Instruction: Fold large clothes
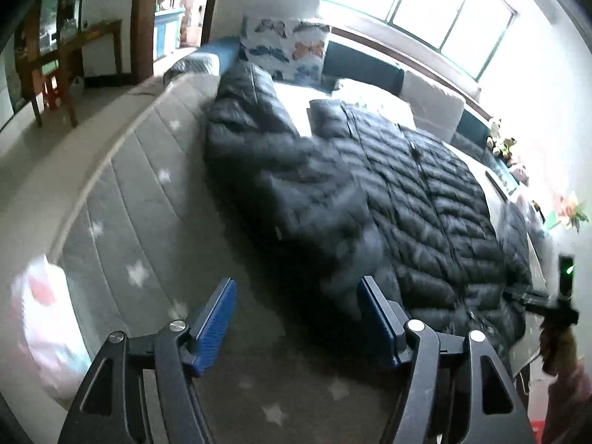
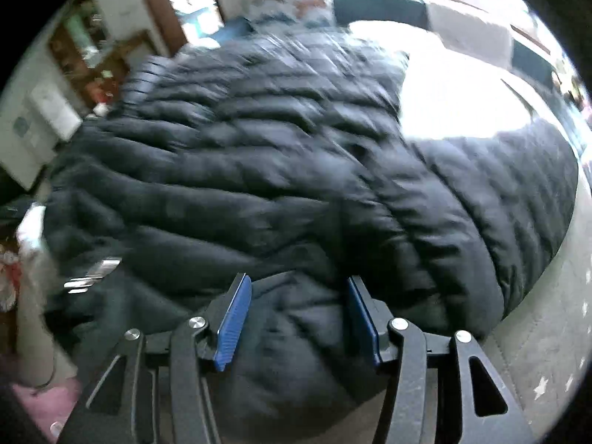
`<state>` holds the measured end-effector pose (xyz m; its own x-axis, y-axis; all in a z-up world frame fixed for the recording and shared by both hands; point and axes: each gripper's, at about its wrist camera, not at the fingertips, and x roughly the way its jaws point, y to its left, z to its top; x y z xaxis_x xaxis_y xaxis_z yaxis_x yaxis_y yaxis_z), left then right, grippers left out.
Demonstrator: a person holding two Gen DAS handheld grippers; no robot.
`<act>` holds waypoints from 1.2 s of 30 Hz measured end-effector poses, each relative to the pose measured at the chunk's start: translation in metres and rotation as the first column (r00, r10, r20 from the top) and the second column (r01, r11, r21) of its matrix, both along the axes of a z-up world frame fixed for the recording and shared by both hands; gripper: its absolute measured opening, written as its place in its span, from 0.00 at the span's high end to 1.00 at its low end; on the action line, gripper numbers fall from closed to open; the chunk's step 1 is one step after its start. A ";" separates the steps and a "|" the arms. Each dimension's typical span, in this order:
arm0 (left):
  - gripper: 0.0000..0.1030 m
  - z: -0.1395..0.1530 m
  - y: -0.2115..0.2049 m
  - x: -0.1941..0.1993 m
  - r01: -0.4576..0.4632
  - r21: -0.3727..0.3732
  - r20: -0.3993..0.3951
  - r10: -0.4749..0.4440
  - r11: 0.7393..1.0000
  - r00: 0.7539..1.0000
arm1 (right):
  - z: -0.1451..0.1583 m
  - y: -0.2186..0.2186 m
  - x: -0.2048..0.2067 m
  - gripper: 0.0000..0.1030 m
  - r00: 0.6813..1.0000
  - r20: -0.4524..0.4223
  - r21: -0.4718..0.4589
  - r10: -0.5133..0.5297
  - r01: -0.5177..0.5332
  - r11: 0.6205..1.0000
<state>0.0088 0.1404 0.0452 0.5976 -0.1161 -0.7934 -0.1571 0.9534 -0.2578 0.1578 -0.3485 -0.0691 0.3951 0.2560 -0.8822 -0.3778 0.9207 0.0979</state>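
Observation:
A large black quilted puffer jacket (image 1: 407, 192) lies spread on a grey star-print bed cover (image 1: 148, 222), zipper up, with one sleeve folded over at the left. My left gripper (image 1: 298, 296) is open and empty, above the cover just in front of the jacket's near edge. In the right wrist view the jacket (image 2: 259, 166) fills most of the frame. My right gripper (image 2: 298, 296) is open, with its blue pads on either side of a fold at the jacket's near hem. The right gripper's body also shows at the left wrist view's right edge.
A butterfly-print pillow (image 1: 285, 46) and a white pillow (image 1: 433, 105) lie at the head of the bed under a bright window. A wooden table (image 1: 66, 51) stands on the floor to the left. A white and pink bag (image 1: 40, 318) sits at the bed's near left edge.

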 end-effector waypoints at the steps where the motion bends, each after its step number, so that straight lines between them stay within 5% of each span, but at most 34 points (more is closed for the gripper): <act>1: 0.31 0.004 0.006 0.007 -0.002 0.006 0.008 0.002 1.000 1.000 | -0.007 -0.007 0.006 0.44 0.999 -0.036 0.042 -0.026 0.027 0.999; 6: 0.31 0.022 0.047 0.080 -0.041 0.054 0.015 0.040 0.998 0.999 | 0.016 0.001 0.003 0.44 0.999 0.014 0.065 -0.034 0.033 0.997; 12: 0.21 0.009 0.099 0.188 -0.007 -0.039 -0.015 0.006 0.999 1.000 | 0.007 0.024 0.013 0.44 0.999 -0.012 0.079 0.047 -0.046 0.996; 18: 0.21 -0.027 0.143 0.280 -0.036 -0.103 -0.053 0.031 0.994 0.998 | 0.002 0.034 0.017 0.43 0.998 -0.029 0.033 0.056 -0.055 0.998; 29: 0.20 -0.082 0.188 0.349 -0.099 -0.078 -0.078 0.093 0.992 0.993 | -0.004 0.042 0.024 0.38 0.995 -0.071 -0.009 0.068 -0.069 0.998; 36: 0.09 -0.109 0.205 0.372 -0.086 -0.233 -0.115 0.060 0.969 0.992 | -0.005 0.052 0.032 0.35 0.993 -0.081 -0.034 0.082 -0.085 0.996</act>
